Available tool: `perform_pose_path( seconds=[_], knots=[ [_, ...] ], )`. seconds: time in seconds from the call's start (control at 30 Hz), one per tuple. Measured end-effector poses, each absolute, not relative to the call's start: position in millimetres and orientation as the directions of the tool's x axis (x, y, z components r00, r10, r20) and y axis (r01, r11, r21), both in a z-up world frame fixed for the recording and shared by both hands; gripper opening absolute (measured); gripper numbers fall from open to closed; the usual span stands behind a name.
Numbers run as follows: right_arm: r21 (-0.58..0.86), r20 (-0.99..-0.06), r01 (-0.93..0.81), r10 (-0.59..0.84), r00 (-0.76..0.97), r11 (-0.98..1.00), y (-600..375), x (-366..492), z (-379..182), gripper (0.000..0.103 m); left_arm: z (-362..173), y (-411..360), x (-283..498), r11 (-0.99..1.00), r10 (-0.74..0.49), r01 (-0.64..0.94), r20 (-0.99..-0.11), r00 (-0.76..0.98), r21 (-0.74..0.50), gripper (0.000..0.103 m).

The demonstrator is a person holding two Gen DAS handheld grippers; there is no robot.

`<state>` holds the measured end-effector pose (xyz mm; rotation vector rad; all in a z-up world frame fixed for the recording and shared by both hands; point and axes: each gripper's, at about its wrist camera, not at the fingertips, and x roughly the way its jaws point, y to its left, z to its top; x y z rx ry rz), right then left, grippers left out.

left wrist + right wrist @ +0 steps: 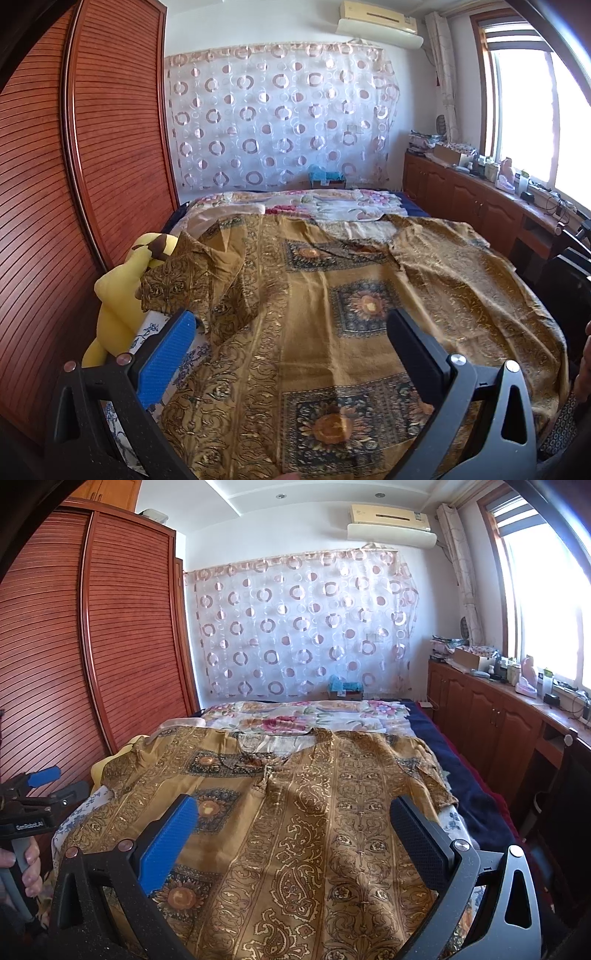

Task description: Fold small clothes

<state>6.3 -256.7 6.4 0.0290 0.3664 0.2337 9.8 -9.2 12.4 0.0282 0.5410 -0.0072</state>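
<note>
**Fold Not Yet Begun: Shirt Spread Flat**

The patterned shirt (295,812) lies spread on the bed (480,812), collar toward the far wall, with no fold made yet. Its left sleeve (184,273) is rumpled beside the yellow plush toy (118,295). The left gripper (291,332) and right gripper (291,823) both hover above the shirt, jaws wide and empty. Judged next step: lower one gripper to a sleeve edge and pinch it.

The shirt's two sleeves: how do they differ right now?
The left sleeve is folded inward over the shirt, bunched beside the yellow plush toy. The right sleeve lies spread flat, pointing outward. Both share the same golden-brown print.
</note>
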Motion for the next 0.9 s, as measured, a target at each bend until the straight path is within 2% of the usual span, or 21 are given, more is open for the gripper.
perform_pose_path(
  seconds=[0.37,0.57,0.7,0.87,0.9],
  knots=[
    [0.037,-0.363,-0.350,0.339,0.868,0.936,-240,33,16,0.101,-13,54,54,0.994,0.100,-0.058,-0.585,0.805,0.091,0.103],
    [0.004,-0.414,-0.401,0.367,0.833,0.916,-230,56,6,0.100,-21,93,72,0.994,0.112,-0.076,-0.618,0.778,0.084,0.103],
    [-0.013,-0.445,-0.427,0.377,0.813,0.904,-229,63,4,0.099,-25,116,83,0.997,0.076,-0.066,-0.639,0.765,0.040,0.103],
    [-0.054,-0.479,-0.446,0.369,0.796,0.893,-225,76,4,0.099,-38,141,96,0.998,0.038,-0.057,-0.677,0.735,-0.005,0.095],
    [-0.057,-0.485,-0.450,0.369,0.793,0.891,-227,78,3,0.099,-41,147,99,0.998,0.027,-0.058,-0.687,0.726,-0.023,0.091]
  ],
)
